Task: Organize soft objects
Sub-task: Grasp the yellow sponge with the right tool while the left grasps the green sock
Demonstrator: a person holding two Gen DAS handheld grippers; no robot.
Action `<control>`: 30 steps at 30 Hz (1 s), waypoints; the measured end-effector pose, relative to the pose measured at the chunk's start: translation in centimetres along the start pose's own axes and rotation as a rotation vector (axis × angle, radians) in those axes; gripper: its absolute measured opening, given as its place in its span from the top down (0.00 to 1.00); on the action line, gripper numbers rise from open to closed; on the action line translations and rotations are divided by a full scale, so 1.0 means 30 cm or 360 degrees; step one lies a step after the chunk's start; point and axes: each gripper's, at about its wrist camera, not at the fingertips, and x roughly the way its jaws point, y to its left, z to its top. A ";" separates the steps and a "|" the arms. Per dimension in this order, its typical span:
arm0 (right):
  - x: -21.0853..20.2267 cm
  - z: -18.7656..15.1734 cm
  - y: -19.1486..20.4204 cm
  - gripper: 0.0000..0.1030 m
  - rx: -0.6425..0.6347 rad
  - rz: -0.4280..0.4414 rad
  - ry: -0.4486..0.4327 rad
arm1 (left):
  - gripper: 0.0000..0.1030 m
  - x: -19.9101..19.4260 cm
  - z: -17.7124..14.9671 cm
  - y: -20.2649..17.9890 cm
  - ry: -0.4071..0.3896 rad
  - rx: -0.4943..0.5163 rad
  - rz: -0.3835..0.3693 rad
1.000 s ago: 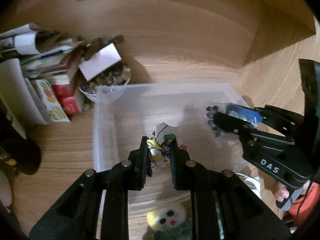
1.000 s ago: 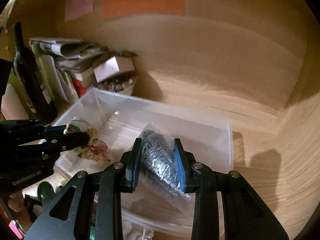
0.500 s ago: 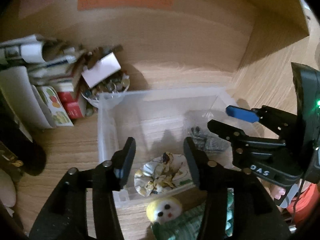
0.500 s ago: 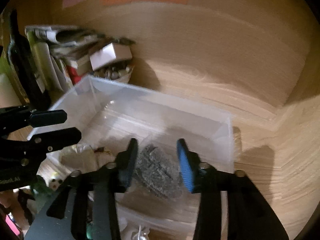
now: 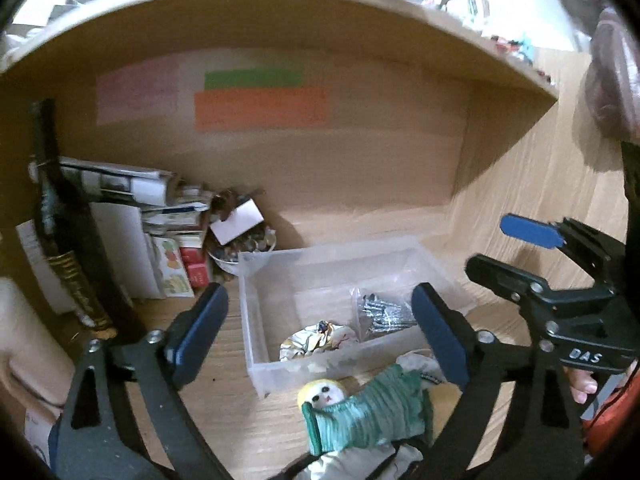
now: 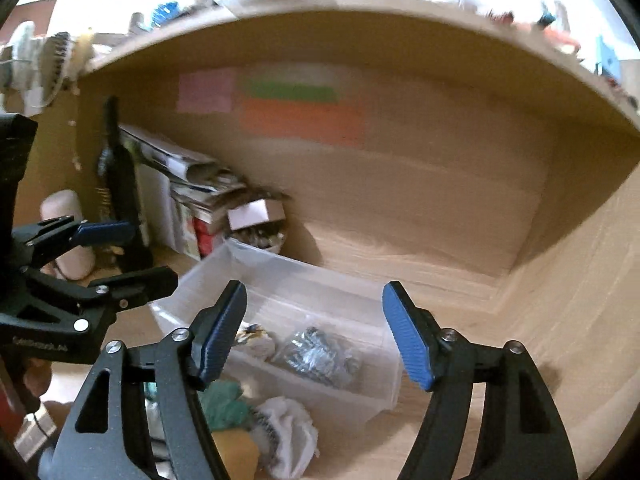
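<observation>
1. Left tongs [image 5: 320,320] and right tongs [image 6: 316,332] spread wide, grasping nothing, raised above the surface [image 5: 224,408].
2. Nearest, outside the bin: yellow-faced doll in green knit [image 5: 360,408] beside a white cloth [image 6: 288,436]; likely next to pick up.
3. Beyond, inside the clear plastic bin [image 5: 250,320]: crumpled printed fabric [image 5: 316,340] and bagged steel-wool scrubber [image 5: 384,312], side by side.
4. Farthest: stacked papers [image 5: 132,188] against the shelf wall.
</observation>
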 end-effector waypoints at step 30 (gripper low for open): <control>0.037 -0.363 0.101 0.59 0.0189 0.0294 0.0346 | 0.03 0.116 -0.348 -0.039 0.0393 -0.0113 0.0001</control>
